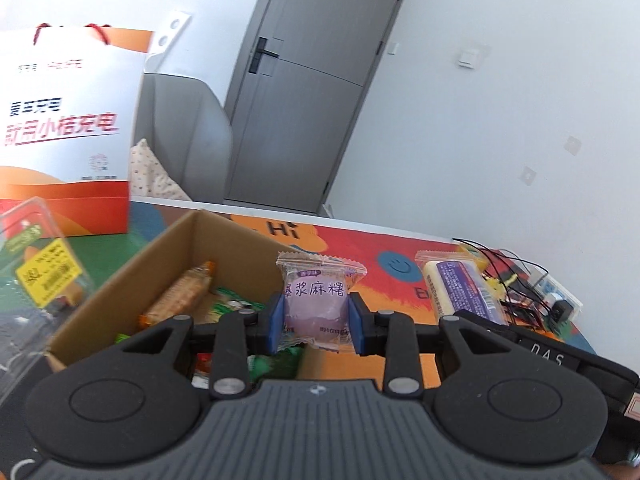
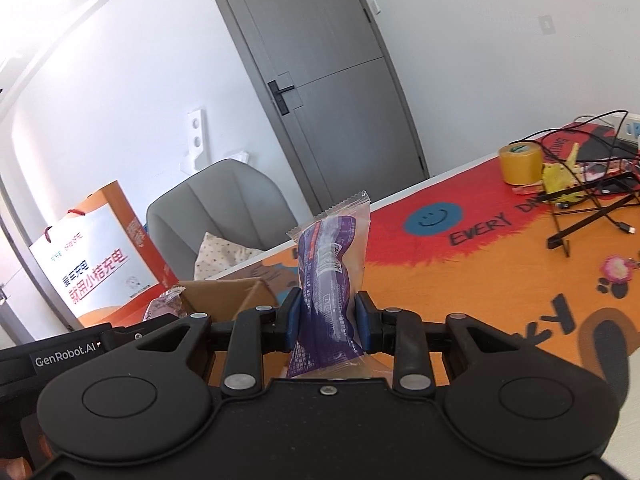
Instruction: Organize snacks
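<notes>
1. Here, the left gripper point(image 1: 316, 314) points slightly downward over the near corner of an open cardboard box point(image 1: 168, 256), its blue pads clamped on both sides of a purple mochi packet point(image 1: 316, 304) held upright and clear of the table.
2. The right gripper point(image 2: 328, 320) tilts at a similar downward angle above the colourful table mat point(image 2: 500, 280), jaws pinched narrow around a long purple-wrapped snack bar point(image 2: 330, 276) that stands upright, its crimped top above the fingers and its lower end dipping behind the gripper body.
3. Inside the box, a wrapped biscuit stick point(image 1: 180, 296) lies diagonally on green and red wrappers; the left gripper's linkage covers most of them, so their kind cannot be told.
4. A clear plastic container point(image 1: 36, 272) with a yellow label is cut off at the left edge and blurred.
5. From the left wrist view, the right gripper's held bar shows just beyond the box, with its black body partly cropped at lower right.
6. An orange-and-white paper bag point(image 1: 68, 120) stands behind the box; a roll of tape point(image 2: 520, 164) and tangled black cables point(image 2: 592, 184) sit at the far right of the table.
</notes>
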{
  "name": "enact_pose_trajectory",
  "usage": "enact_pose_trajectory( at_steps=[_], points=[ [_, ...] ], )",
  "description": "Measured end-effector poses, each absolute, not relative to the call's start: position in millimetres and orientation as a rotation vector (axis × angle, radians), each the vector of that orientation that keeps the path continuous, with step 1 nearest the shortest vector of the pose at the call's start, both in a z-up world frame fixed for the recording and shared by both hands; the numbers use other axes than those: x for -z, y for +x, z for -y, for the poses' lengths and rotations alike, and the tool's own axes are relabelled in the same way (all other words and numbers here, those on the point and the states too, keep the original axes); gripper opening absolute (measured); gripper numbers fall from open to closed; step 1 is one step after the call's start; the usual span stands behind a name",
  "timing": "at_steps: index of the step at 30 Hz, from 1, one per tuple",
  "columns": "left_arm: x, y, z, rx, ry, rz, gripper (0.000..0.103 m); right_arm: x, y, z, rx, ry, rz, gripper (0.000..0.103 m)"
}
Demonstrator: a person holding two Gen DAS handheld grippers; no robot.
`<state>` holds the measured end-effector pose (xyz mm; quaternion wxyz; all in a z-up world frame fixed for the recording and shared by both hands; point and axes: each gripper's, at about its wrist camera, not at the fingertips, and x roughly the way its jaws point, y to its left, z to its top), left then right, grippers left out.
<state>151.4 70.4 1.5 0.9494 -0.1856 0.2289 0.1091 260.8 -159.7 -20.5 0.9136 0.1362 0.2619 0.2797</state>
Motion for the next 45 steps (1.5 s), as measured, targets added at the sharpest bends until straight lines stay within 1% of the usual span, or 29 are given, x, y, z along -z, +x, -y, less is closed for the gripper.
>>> enact_pose_trajectory(
  at_steps=[15, 18, 19, 20, 31, 33, 34, 35, 37, 40, 42, 44, 45],
  points=[
    [9, 135, -120, -0.304, -0.43, -0.501, 0.033, 10, 247, 104, -0.649, 0.239, -0.551, 0.029],
    [10, 134, -126, -0.325, -0.432, -0.512, 0.043, 8, 245, 95, -0.656, 0.237, -0.554, 0.029],
    [9, 132, -128, -0.325, -0.436, -0.51, 0.049, 7, 244, 92, -0.658, 0.235, -0.554, 0.029],
    [9, 130, -130, -0.325, -0.441, -0.503, 0.053, 7, 243, 89, -0.661, 0.234, -0.556, 0.029],
    [6, 108, -145, -0.343, -0.454, -0.483, 0.058, 13, 243, 51, -0.68, 0.239, -0.601, 0.03],
    [6, 108, -146, -0.342, -0.455, -0.492, 0.059, 14, 246, 50, -0.691, 0.258, -0.616, 0.032],
    [7, 109, -146, -0.34, -0.451, -0.495, 0.06, 14, 246, 52, -0.697, 0.27, -0.621, 0.035],
    [7, 110, -146, -0.34, -0.447, -0.499, 0.062, 14, 245, 54, -0.695, 0.277, -0.621, 0.042],
    [8, 112, -144, -0.343, -0.445, -0.506, 0.065, 13, 243, 59, -0.679, 0.271, -0.609, 0.05],
    [7, 115, -138, -0.333, -0.438, -0.511, 0.068, 11, 243, 70, -0.656, 0.269, -0.609, 0.051],
    [7, 116, -133, -0.326, -0.43, -0.51, 0.071, 11, 242, 79, -0.645, 0.263, -0.607, 0.053],
    [7, 117, -128, -0.322, -0.425, -0.512, 0.076, 11, 242, 88, -0.626, 0.254, -0.602, 0.057],
    [6, 117, -126, -0.321, -0.424, -0.513, 0.077, 11, 242, 92, -0.618, 0.253, -0.601, 0.059]
  ],
)
